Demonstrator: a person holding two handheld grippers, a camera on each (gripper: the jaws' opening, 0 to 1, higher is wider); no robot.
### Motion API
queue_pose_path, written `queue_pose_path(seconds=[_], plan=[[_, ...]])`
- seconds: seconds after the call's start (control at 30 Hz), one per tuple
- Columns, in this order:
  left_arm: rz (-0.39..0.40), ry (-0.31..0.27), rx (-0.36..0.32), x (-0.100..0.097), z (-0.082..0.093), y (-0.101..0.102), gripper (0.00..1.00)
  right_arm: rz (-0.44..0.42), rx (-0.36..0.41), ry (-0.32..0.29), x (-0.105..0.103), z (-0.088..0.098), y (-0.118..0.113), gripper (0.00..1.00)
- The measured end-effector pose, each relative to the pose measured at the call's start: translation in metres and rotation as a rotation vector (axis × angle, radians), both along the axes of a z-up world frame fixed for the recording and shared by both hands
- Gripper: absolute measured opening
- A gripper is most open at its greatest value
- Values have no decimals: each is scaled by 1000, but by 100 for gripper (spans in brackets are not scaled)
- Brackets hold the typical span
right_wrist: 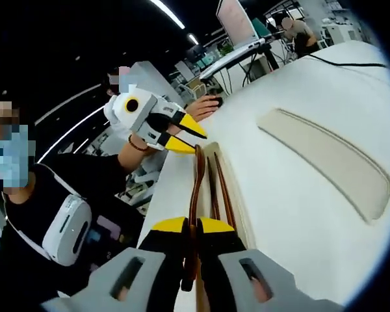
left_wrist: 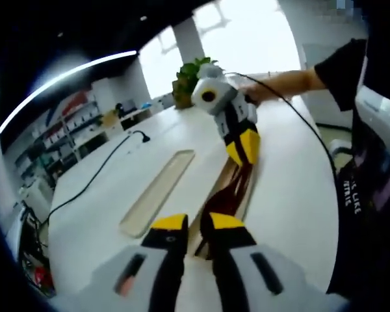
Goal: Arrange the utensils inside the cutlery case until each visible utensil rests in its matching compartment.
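Nearby, lid point(right_wrist: 325, 159) beside case point(right_wrist: 231, 195), right claw point(right_wrist: 192, 227) clamped on utensil point(right_wrist: 196, 195), left claw point(left_wrist: 198, 224) apart.

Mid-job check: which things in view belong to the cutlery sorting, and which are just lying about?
Job:
cutlery case
utensils
right gripper, shut on a utensil handle
left gripper

Lying about:
long flat tray
black cable
potted plant

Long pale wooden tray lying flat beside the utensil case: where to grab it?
Probably the short end rim of the pale wooden tray nearest the left tool, approached low along its length: it lies flat and shallow, so only thin edges offer purchase. Right tool is shut on a dark wooden utensil.
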State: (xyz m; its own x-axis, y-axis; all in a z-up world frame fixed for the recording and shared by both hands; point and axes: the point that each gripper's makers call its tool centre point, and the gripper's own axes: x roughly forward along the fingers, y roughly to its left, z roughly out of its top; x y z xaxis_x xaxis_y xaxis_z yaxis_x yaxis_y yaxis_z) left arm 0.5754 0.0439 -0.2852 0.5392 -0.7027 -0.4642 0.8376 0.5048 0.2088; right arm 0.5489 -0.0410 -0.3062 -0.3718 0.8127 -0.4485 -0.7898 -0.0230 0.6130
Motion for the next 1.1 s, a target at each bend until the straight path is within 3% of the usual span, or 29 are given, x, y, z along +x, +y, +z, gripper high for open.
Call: queue_pose_path(seconds=[0.07,0.17,0.23,0.37,0.43,0.5,0.57,0.63,0.8,0.93,1.0,1.1], plan=[[-7,-3,2,0,-1,-3,11,21,-20,22,-3,0,-1,5],[-18,19,13,0,-7,-7,7,28,-39,4,-1,-1,1,5],[-2,49,-6,3,-9,-7,1,22,-66,37,-1,-3,0,5],[4,65,-23,6,-9,-9,1,11,-61,61,-2,-3,-1,5],[1,62,-10,7,-11,-10,1,9,-13,76,-4,2,-1,9],[-2,62,10,8,-14,-10,1,18,-58,82,-7,-1,-8,11],[-8,73,1,6,-14,-12,1,34,-74,-4,-3,-5,-16,14],[-11,85,-32,4,-10,-15,1,18,-75,-33,1,-2,-23,15],[-13,76,-33,5,-10,-18,1,-19,-52,-37,8,6,-32,14],[-9,68,10,7,-16,-18,1,-49,-65,-106,14,7,-38,12],[-6,63,24,8,-16,-15,1,-119,-48,-238,30,11,-39,9],[11,55,32,9,-13,-10,1,-161,-50,-364,42,17,-43,9]])
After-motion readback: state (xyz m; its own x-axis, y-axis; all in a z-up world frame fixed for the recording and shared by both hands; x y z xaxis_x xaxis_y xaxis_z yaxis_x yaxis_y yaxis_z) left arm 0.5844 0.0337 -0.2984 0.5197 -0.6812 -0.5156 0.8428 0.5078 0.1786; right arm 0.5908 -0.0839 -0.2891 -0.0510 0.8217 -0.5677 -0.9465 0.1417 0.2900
